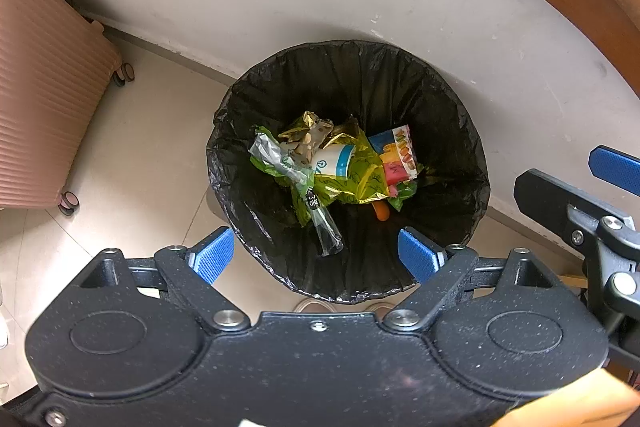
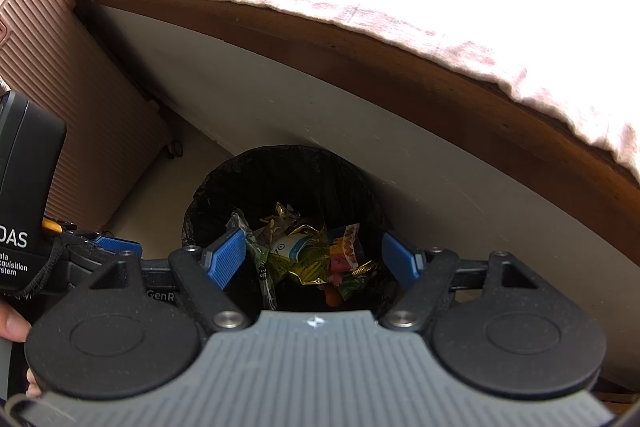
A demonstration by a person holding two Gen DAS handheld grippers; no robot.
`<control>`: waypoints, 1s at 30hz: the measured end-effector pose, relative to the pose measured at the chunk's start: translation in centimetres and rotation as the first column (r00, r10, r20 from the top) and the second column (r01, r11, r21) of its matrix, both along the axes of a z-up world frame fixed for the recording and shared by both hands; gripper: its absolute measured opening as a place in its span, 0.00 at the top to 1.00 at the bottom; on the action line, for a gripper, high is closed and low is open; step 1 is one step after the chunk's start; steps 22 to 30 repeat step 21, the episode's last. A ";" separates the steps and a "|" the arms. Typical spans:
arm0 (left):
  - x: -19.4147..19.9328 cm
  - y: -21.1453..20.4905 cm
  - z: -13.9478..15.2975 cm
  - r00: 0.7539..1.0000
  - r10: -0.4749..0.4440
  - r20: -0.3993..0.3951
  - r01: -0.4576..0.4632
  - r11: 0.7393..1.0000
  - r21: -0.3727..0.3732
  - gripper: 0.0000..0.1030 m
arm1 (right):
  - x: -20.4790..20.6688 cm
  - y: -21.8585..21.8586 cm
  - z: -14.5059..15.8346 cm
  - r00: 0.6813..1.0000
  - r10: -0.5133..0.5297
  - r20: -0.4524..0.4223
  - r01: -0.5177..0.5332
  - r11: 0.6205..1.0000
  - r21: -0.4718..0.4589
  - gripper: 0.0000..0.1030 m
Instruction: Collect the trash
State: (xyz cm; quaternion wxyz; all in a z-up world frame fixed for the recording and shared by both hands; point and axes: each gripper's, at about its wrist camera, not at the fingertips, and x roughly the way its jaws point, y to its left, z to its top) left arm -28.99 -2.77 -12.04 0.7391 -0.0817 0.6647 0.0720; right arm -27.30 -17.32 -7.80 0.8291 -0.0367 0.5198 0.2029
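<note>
Jaws on both grippers stand wide with nothing between them: the left gripper hangs straight above the bin, the right gripper tilts down toward it from beside. The bin, lined with a black bag, sits on the floor against a pale wall near a pink suitcase. Inside lie crumpled green-gold wrappers, a paper cup, a clear plastic sleeve and a colourful snack packet. Judging by this, several pieces are already collected; neither view shows loose trash on the floor, so little may remain.
</note>
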 end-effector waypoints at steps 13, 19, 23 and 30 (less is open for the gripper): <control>0.1 0.0 0.1 1.000 0.003 0.002 -0.003 1.000 -0.002 0.14 | 0.1 -0.1 -0.1 1.000 0.001 -0.002 -0.001 1.000 0.002 0.18; 0.2 0.4 0.3 1.000 0.006 0.015 -0.006 1.000 -0.006 0.14 | 0.1 -0.2 0.0 1.000 0.000 -0.003 0.000 1.000 0.002 0.18; 0.2 0.4 0.3 1.000 0.007 0.014 -0.007 1.000 -0.007 0.14 | 0.2 -0.2 0.0 1.000 0.000 -0.004 0.000 1.000 0.002 0.18; 0.2 0.4 0.3 1.000 0.007 0.014 -0.007 1.000 -0.007 0.14 | 0.2 -0.2 0.0 1.000 0.000 -0.004 0.000 1.000 0.002 0.18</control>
